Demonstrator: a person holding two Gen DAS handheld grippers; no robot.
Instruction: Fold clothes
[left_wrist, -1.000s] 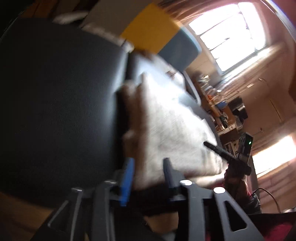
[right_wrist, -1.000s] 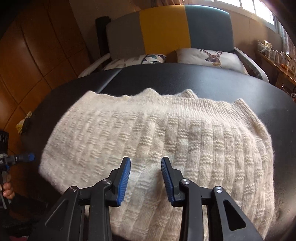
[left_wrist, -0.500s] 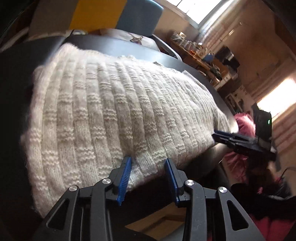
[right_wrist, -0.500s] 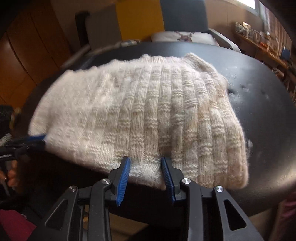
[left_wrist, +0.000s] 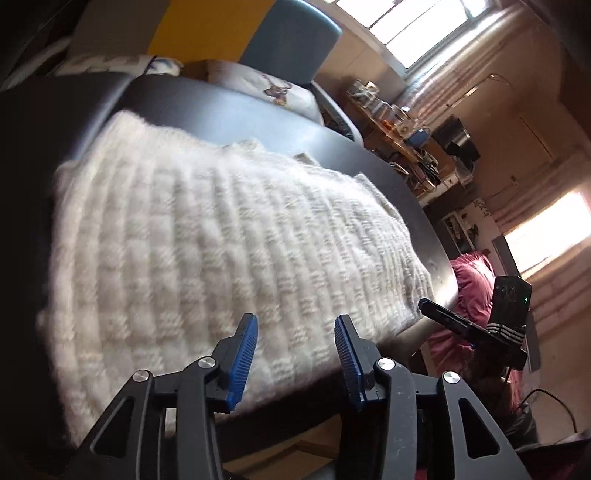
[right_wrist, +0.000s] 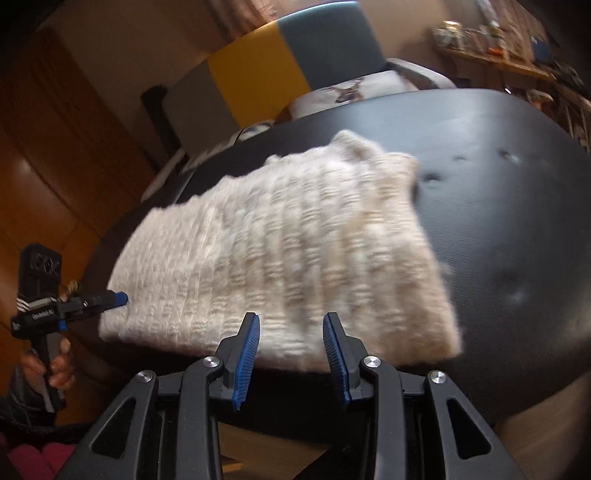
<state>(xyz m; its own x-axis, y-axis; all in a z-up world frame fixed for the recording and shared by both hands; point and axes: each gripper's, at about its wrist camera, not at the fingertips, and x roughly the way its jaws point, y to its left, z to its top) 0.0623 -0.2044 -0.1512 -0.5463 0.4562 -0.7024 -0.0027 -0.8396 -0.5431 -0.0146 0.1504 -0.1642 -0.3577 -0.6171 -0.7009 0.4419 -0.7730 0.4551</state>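
Both grippers have drawn back from the near edge of the cream knit sweater (right_wrist: 280, 254) since half a second ago, when their blue pads sat right at its hem; the right wrist view now shows more of the black table (right_wrist: 517, 229) and a tilted room, while the left wrist view has swung a little to look across the garment from its left end. That sweater lies flat on the black table as a compact, roughly rectangular bundle, its near edge close to the table's front rim, with no sleeve seen trailing loose, so I judge the folding of this piece to be largely done; what may remain is a last halving or a tidy, and any other clothes, such as the pink fabric (left_wrist: 476, 291) beyond the table's right end, though whether that belongs to the job I cannot tell. The left gripper (left_wrist: 293, 354) hovers low just in front of the hem, jaws spread wide with nothing between them, pointing across the knit toward the cushioned chair (left_wrist: 291, 40). The right gripper (right_wrist: 291, 350) sits in a matching pose near the sweater's right half, jaws likewise parted and empty, slightly rolled so the table tilts in its view. In the right wrist view a hand (right_wrist: 51, 365) grips the left tool's handle at the sweater's left corner, its tip just beside the knit. Motion blur softens the ribbing in both views.
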